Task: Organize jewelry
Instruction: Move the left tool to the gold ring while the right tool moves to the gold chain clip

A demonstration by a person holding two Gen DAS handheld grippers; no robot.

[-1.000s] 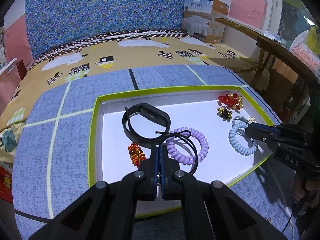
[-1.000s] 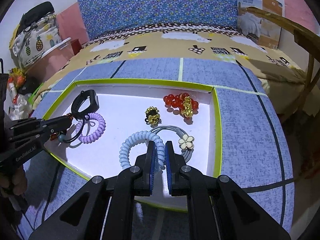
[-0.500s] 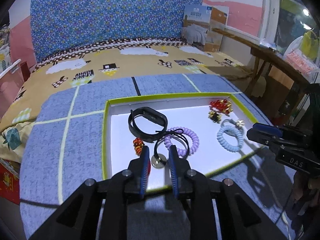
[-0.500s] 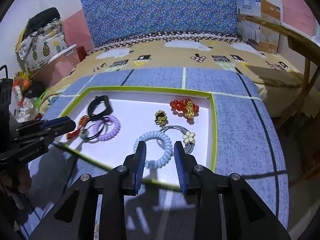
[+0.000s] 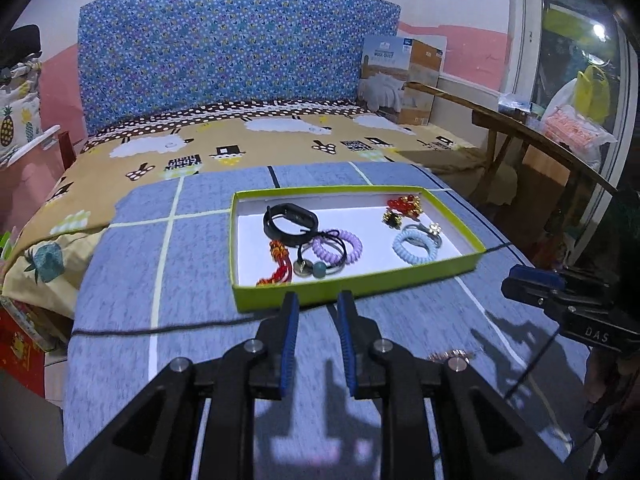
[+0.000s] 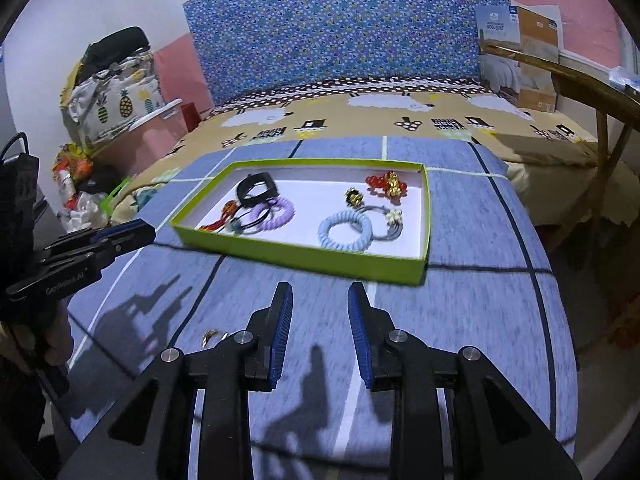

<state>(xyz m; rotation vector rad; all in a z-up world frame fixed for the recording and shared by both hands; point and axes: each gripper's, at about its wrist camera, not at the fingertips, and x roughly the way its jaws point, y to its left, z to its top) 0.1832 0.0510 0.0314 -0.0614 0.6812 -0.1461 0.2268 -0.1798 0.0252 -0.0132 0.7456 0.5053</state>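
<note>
My left gripper (image 5: 316, 300) hovers with jaws apart and empty, just near of the green-rimmed tray (image 5: 360, 286) on the blue blanket (image 5: 132, 280). In the tray: black band (image 5: 290, 219), purple coil tie (image 5: 338, 246), pale blue coil tie (image 5: 414, 246), red beads (image 5: 402, 202). My right gripper (image 5: 528, 276) stands at right.

Black tool (image 5: 317, 302), blue ribbed pads (image 5: 289, 340), silver screws
</note>
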